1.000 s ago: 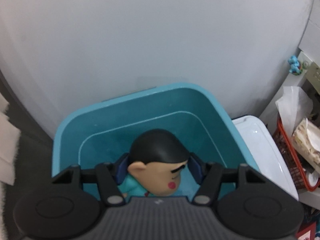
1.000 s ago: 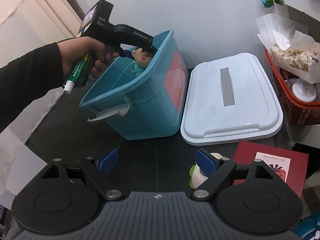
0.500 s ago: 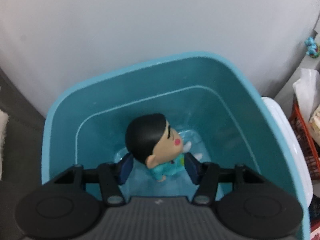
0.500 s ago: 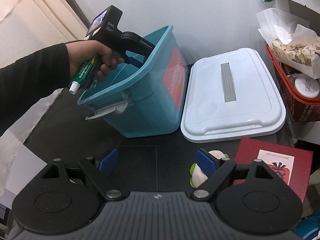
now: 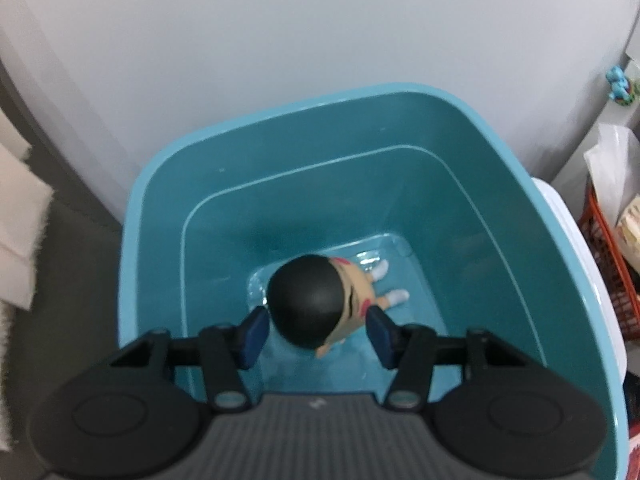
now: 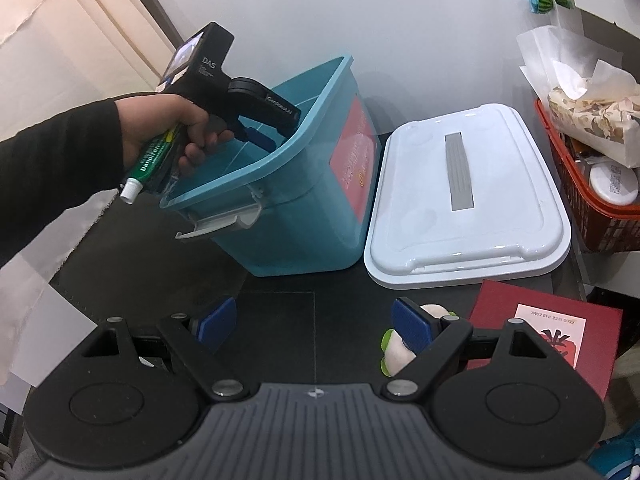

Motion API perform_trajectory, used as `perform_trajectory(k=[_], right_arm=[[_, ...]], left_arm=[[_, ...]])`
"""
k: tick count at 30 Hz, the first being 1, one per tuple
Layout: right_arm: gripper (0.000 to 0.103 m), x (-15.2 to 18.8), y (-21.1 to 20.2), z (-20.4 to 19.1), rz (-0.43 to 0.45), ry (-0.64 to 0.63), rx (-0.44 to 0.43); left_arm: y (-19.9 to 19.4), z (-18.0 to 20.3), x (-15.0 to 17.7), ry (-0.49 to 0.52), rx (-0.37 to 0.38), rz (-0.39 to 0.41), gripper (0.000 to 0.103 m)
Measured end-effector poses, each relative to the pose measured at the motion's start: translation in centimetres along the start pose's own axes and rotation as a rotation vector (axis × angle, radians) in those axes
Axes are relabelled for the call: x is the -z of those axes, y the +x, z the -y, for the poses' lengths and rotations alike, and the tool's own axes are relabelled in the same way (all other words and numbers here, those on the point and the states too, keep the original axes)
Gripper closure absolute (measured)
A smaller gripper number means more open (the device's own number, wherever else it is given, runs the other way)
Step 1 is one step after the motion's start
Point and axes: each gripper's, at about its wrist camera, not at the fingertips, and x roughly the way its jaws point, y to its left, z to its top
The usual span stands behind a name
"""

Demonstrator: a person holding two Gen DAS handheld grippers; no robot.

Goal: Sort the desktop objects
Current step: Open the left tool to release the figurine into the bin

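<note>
A cartoon boy doll (image 5: 320, 300) with black hair sits on the floor of the teal storage bin (image 5: 160, 208), its white-socked feet pointing away from me. My left gripper (image 5: 316, 336) hangs over it inside the bin. The jaws are closing, and the pads stand above the doll's head without pressing on it. In the right wrist view a hand holds the left gripper (image 6: 260, 138) in the bin (image 6: 288, 216), with a green tube (image 6: 150, 160) gripped alongside. My right gripper (image 6: 316, 320) is open low over the dark table, and a white and green plush toy (image 6: 400, 352) lies behind its right finger.
The bin's white lid (image 6: 460, 208) lies flat just right of the bin. A red card (image 6: 548, 332) lies at the near right. A red basket (image 6: 592, 200) full of paper stands on the far right. A wall rises behind the bin.
The doll has left the left jaws and dropped onto the bin floor, turning upright. The left gripper has moved further over the bin and its jaws have narrowed. The right gripper stayed still.
</note>
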Motion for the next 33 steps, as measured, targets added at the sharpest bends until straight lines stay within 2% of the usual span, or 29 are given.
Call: perform_trajectory(k=[7, 15, 20, 24, 33], right_arm=[[0.014, -0.2, -0.8, 0.0, 0.016, -0.007, 0.013], [0.014, -0.5, -1.5, -0.9, 0.043, -0.060, 0.057], [0.014, -0.1, -2.7, -1.2, 0.065, -0.083, 0.074], [0.014, 0.7, -4.1, -1.4, 0.087, -0.128, 0.134], [0.014, 2.3, -8.1, -3.0, 0.148, -0.189, 0.120]], left_arm=[[-4.2, 0.3, 1.2, 0.023, 0.010, 0.025, 0.046], [-8.8, -0.5, 2.6, -0.006, 0.006, 0.077, 0.045], [-11.6, 2.2, 2.6, 0.001, -0.003, 0.123, 0.044], [-14.8, 3.3, 3.7, -0.004, -0.006, 0.179, 0.044], [-21.3, 5.0, 7.3, -0.028, -0.007, 0.262, 0.043]])
